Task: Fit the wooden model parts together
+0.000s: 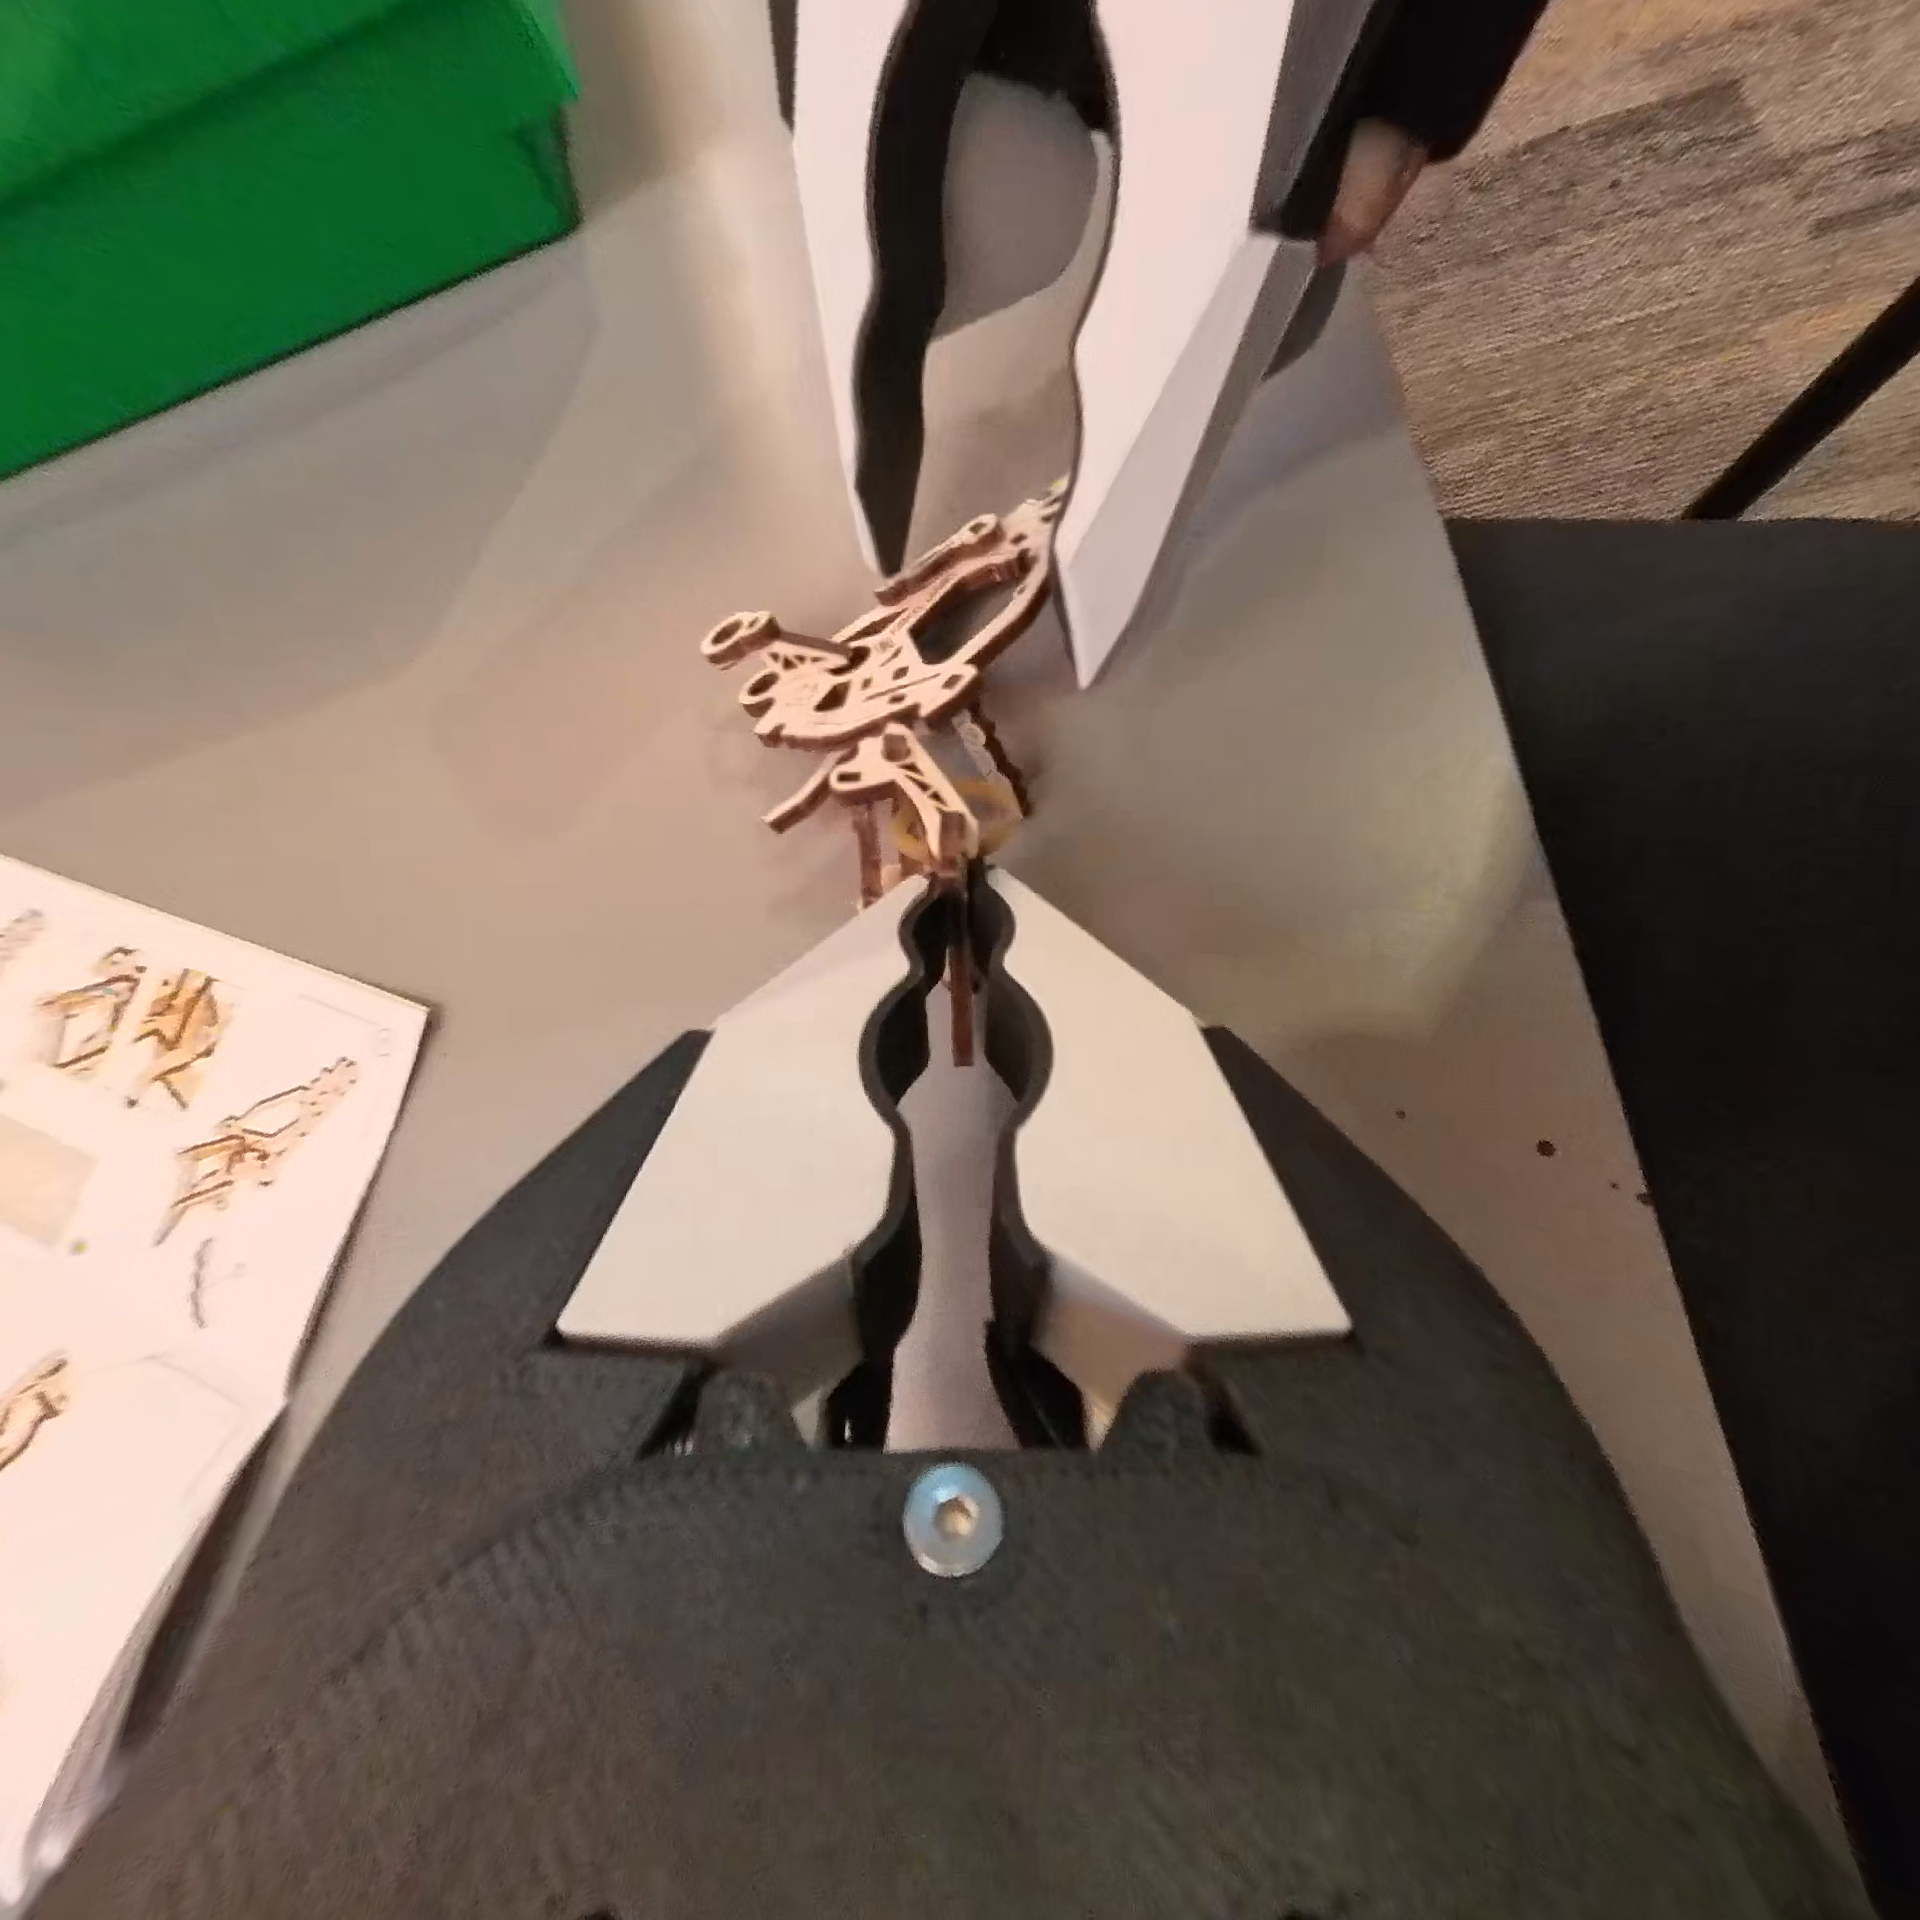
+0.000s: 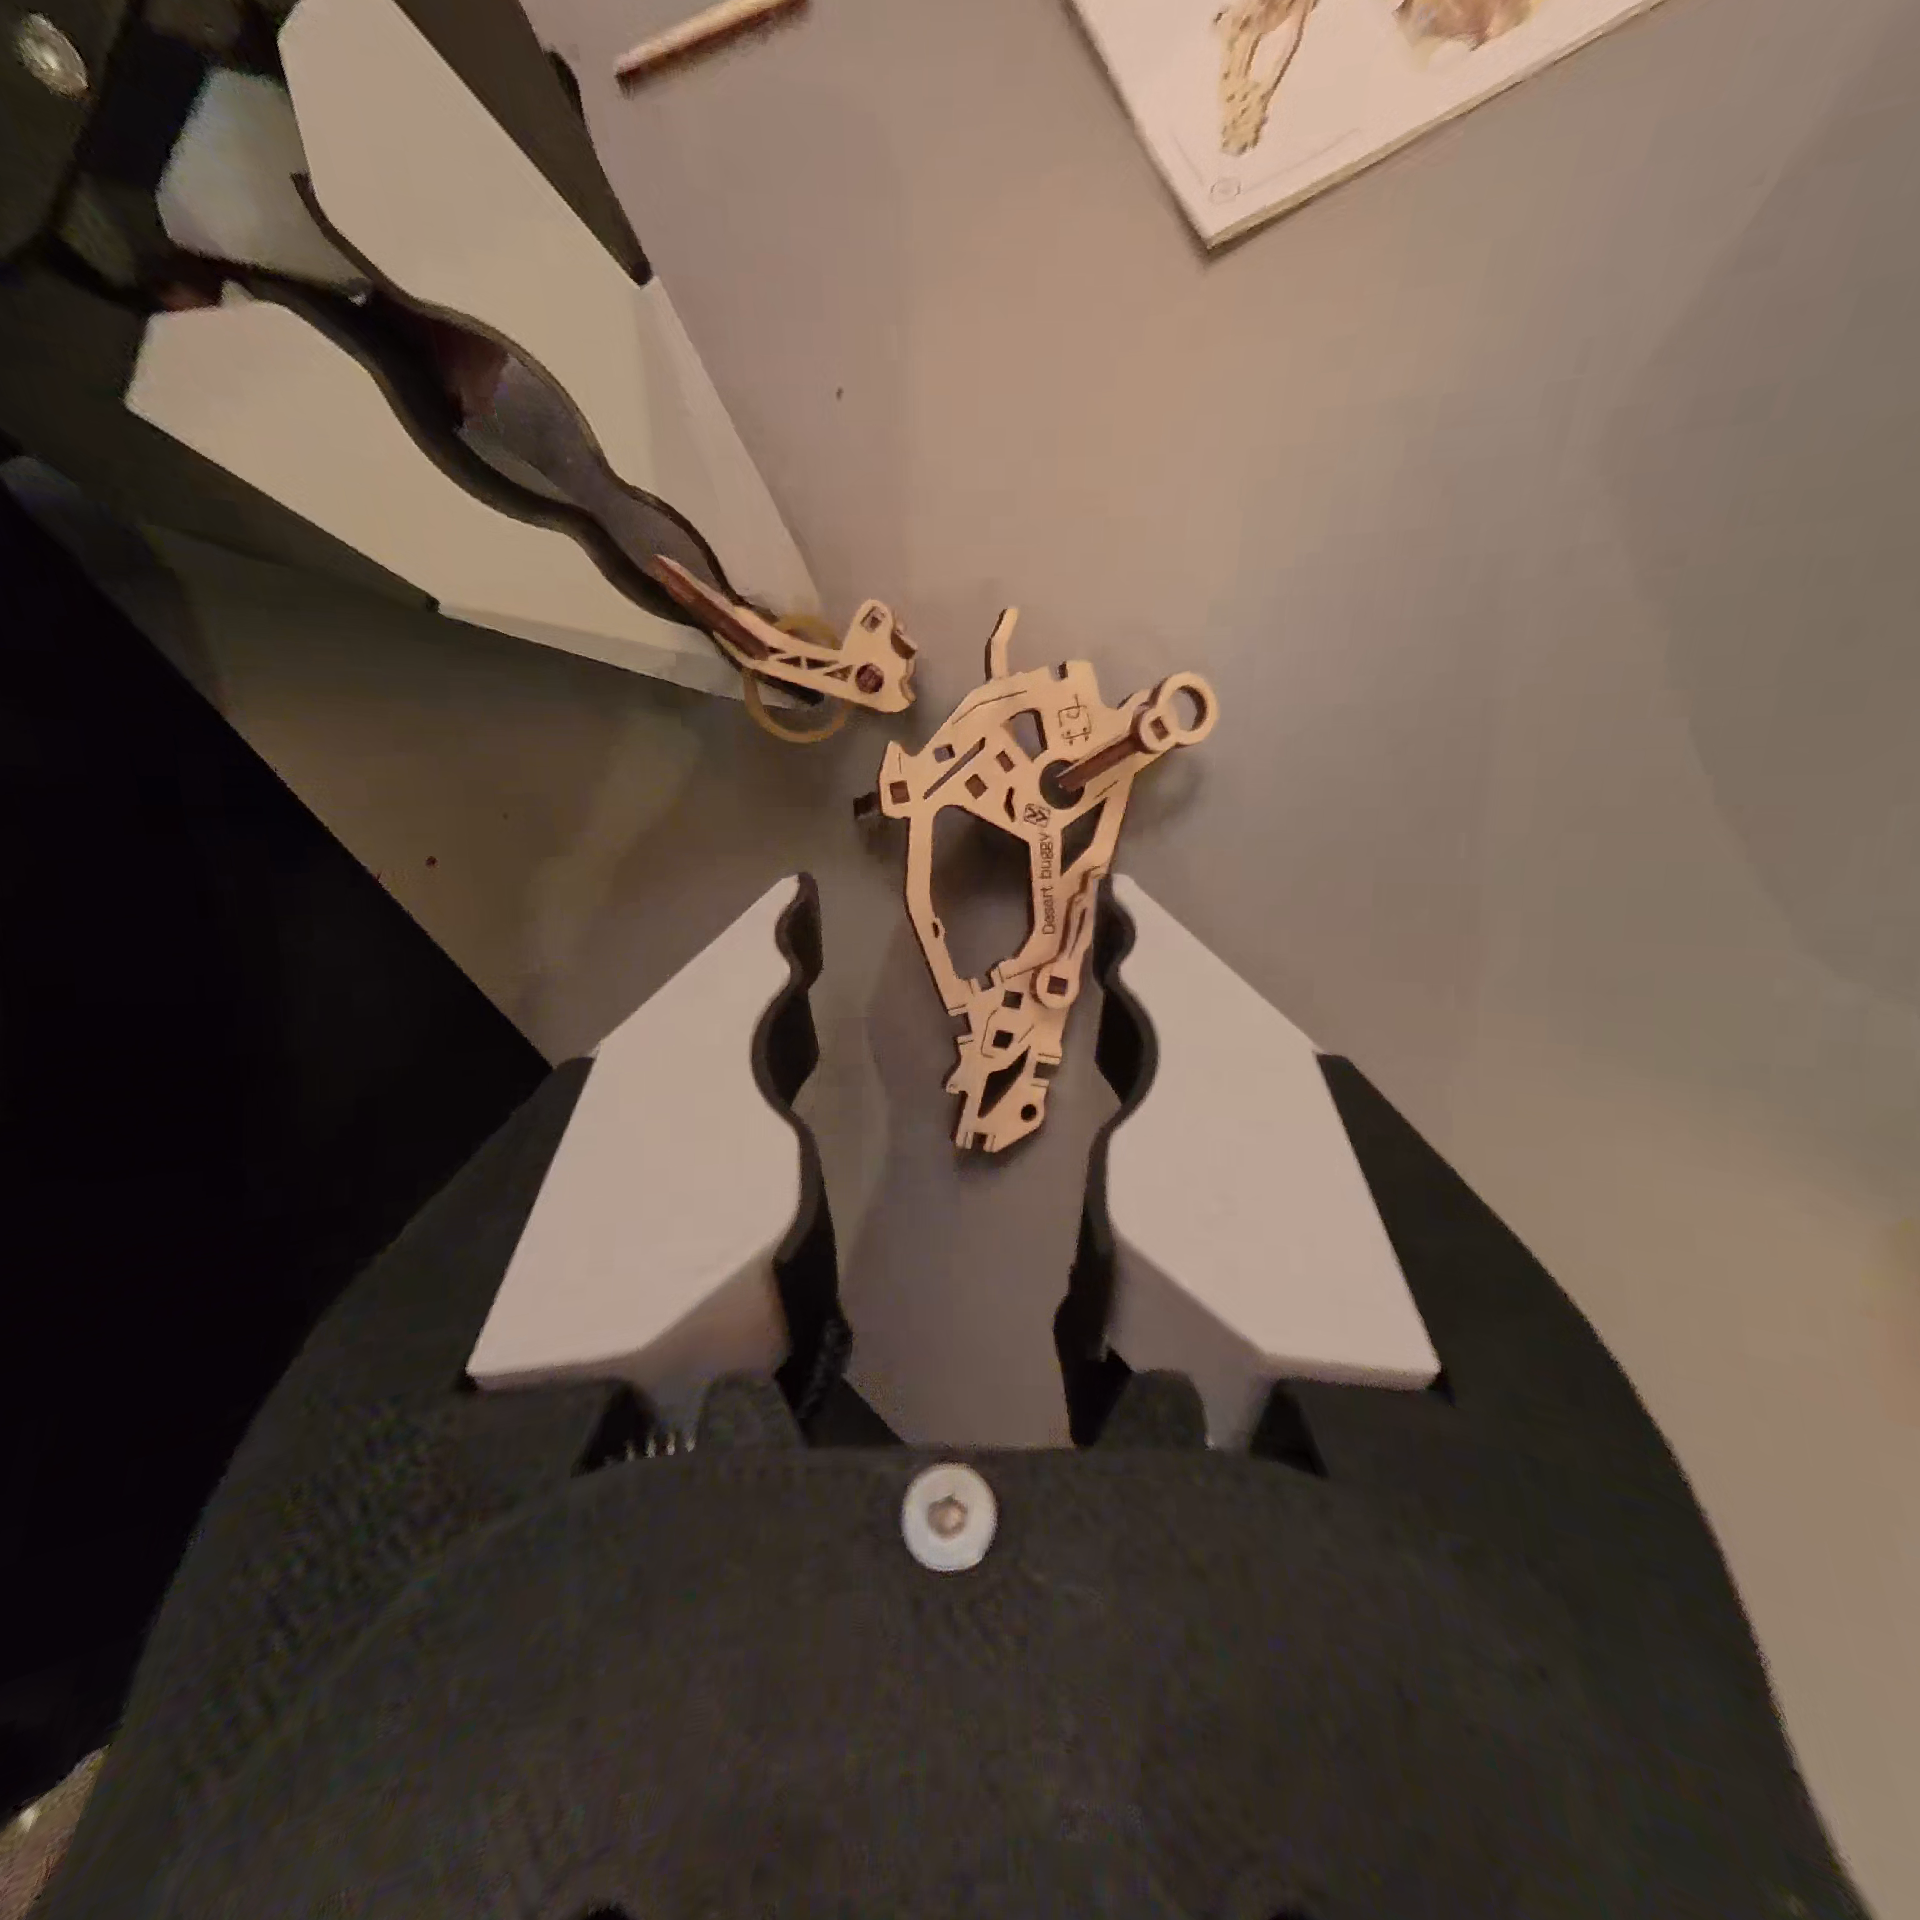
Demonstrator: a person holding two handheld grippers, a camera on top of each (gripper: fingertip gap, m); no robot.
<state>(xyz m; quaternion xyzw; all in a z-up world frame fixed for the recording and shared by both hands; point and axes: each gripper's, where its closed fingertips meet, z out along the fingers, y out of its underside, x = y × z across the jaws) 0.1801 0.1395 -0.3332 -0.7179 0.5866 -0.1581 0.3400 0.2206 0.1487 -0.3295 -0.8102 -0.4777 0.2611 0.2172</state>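
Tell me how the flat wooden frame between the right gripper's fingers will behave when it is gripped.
The wooden frame looks thin with many cutouts, so probably light, stiff, yet easy to snap. It seems to lie flat on the table, so the open right gripper may struggle getting under its edges.

Left gripper point(image 1: 951, 894): textured black printed body, one silver screw point(image 1: 953, 1542) at centre, white wedge-shaped fingers point(image 1: 800, 1091) with wavy black inner pads. Right gripper point(image 2: 956, 894): same build. Person's sleeve point(image 1: 1455, 73): black.
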